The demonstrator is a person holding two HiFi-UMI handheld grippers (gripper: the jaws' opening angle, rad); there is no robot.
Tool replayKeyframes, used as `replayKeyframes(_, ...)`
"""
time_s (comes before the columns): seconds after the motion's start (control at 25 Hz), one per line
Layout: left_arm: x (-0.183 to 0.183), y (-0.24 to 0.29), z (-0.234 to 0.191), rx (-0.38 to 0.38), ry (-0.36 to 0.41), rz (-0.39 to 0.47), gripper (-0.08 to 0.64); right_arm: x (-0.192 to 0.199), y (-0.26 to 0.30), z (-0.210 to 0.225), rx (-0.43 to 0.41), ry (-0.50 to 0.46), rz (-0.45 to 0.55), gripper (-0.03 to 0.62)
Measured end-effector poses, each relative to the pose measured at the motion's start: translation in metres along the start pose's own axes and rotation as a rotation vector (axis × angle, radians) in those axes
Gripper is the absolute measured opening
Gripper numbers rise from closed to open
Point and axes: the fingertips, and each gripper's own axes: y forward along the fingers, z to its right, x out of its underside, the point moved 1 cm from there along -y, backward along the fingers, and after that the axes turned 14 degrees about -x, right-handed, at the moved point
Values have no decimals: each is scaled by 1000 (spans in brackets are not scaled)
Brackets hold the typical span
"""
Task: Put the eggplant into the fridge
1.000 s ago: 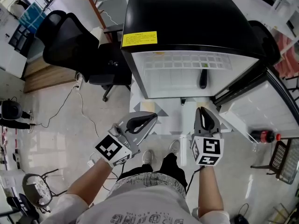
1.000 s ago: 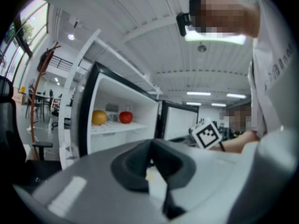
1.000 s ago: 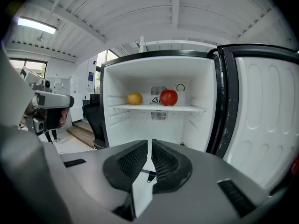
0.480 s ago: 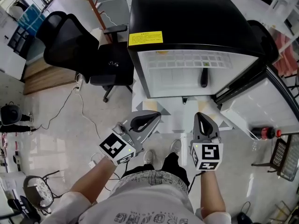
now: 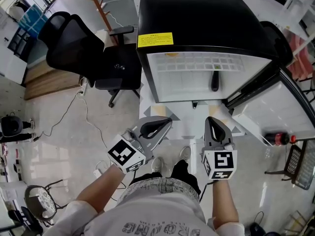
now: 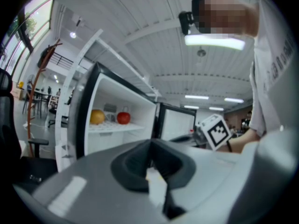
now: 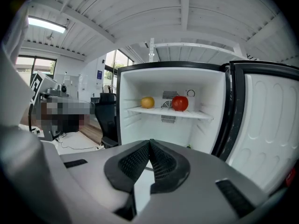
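Observation:
The dark eggplant (image 5: 214, 81) lies inside the open fridge (image 5: 197, 14), on the white floor near its right wall. My right gripper (image 5: 211, 118) hovers in front of the fridge opening, apart from the eggplant, jaws shut with nothing between them. In the right gripper view its gripper (image 7: 150, 143) points into the fridge, and its own body hides the fridge floor. To the left, at about the same distance from the fridge, is my left gripper (image 5: 165, 121), also shut and empty. In the left gripper view its closed gripper (image 6: 150, 146) points across the fridge front.
A yellow fruit (image 7: 147, 102) and a red fruit (image 7: 180, 102) sit on the fridge shelf (image 7: 168, 112). The fridge door (image 5: 275, 112) stands open to the right, with a cola bottle (image 5: 276, 142) in it. A black office chair (image 5: 83, 53) stands left of the fridge.
My right gripper has drawn back a little from the fridge opening. The left gripper has stayed about where it was.

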Motion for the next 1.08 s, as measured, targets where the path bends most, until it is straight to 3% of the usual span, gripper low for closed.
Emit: replayKeyframes(1.08, -4, 14, 7, 16, 10, -12, 8, 5, -6, 19, 5, 46, 7, 3)
